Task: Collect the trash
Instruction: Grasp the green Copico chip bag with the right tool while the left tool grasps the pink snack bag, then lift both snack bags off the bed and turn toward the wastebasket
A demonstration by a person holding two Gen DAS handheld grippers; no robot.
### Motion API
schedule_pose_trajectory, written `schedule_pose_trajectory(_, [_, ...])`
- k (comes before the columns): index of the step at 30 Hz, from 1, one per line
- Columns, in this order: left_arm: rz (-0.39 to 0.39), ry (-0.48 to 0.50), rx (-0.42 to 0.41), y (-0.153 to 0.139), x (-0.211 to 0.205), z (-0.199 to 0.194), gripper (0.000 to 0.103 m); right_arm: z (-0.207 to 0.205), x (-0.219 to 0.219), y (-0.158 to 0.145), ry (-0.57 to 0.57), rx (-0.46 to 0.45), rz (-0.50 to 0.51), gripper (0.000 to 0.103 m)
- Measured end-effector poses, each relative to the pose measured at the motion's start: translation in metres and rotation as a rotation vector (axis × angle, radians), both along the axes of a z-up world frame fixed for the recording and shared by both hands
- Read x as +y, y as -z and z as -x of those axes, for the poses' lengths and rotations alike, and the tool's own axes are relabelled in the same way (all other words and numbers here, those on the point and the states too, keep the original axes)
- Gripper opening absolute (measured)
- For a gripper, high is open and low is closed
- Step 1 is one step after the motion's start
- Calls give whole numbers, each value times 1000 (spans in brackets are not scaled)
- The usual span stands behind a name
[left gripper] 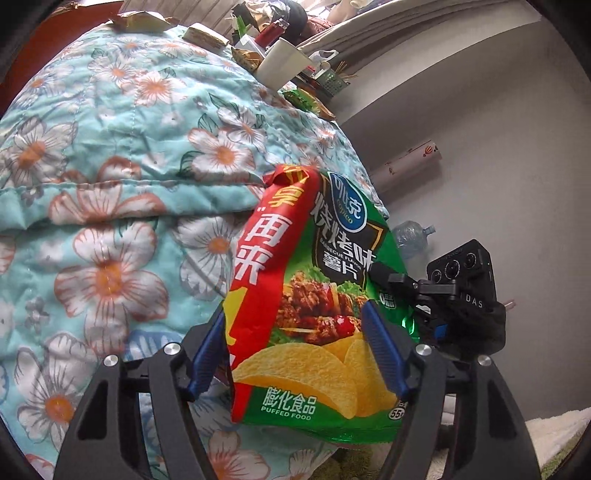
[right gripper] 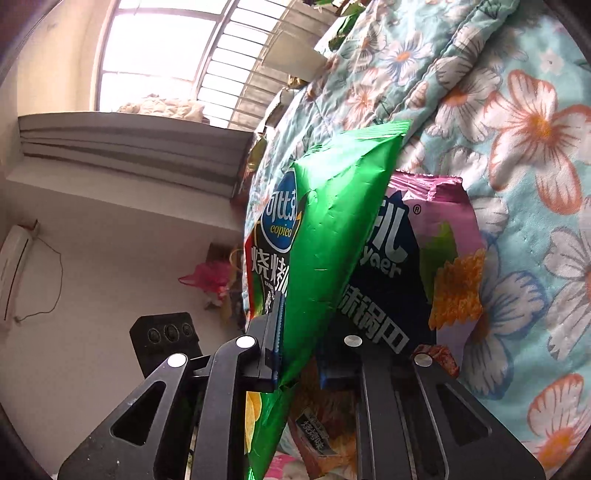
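A green and red Copico chip bag (left gripper: 314,306) hangs in front of the floral quilt (left gripper: 110,166). My left gripper (left gripper: 295,325) stands open, its blue pads either side of the bag and apart from it. My right gripper (right gripper: 299,325) is shut on the same green bag (right gripper: 332,229), pinching its edge; it shows at the right of the left wrist view (left gripper: 424,295). A pink snack bag (right gripper: 436,266) lies on the quilt behind the green bag.
Several wrappers (left gripper: 207,35), a white cup (left gripper: 280,62), lighters (left gripper: 271,31) and a green basket (left gripper: 332,83) crowd the quilt's far edge. A water jug (left gripper: 410,236) and a paper roll (left gripper: 410,162) lie on the floor. A red plastic bag (right gripper: 210,277) lies by the wall.
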State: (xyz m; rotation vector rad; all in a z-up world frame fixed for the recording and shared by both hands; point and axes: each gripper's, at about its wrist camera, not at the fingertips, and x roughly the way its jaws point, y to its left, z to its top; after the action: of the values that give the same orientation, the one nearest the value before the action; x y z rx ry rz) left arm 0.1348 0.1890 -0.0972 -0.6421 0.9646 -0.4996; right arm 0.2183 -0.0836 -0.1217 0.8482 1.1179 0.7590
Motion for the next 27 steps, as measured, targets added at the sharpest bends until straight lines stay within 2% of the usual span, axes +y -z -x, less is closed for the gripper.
schedule_pose_trajectory(3, [13,-28,-39,-10,10,2,69,0,-28,-12,28,-42,-68,10])
schedule_pose_trajectory(7, [-15,-34,-38,-14,12,-5,69,6,-78,-21,45,-82,-180,10])
schedule_pose_trajectory(10, [-72,-20,-15,-9,5,-14,69,16,-106,-21,30,-86,-147,10])
schedule_pose_trajectory(13, [-117,-18,20,1,-2,-29,69,26,-123,-5,36,-31,-108,10])
schedule_pose_trajectory(18, [-172,43,92,14,-15,-48,68,36,-127,20,61,32,44,10])
schedule_pose_trajectory(20, [-130,79,127,14,-14,-53,67,37,-128,20,67,28,94,10])
schedule_pose_trajectory(24, [77,121,250,27,-1,-59,64,39,-127,24,65,20,131,10])
schedule_pose_trajectory(27, [190,127,294,34,6,-56,60,33,-112,28,62,21,147,10])
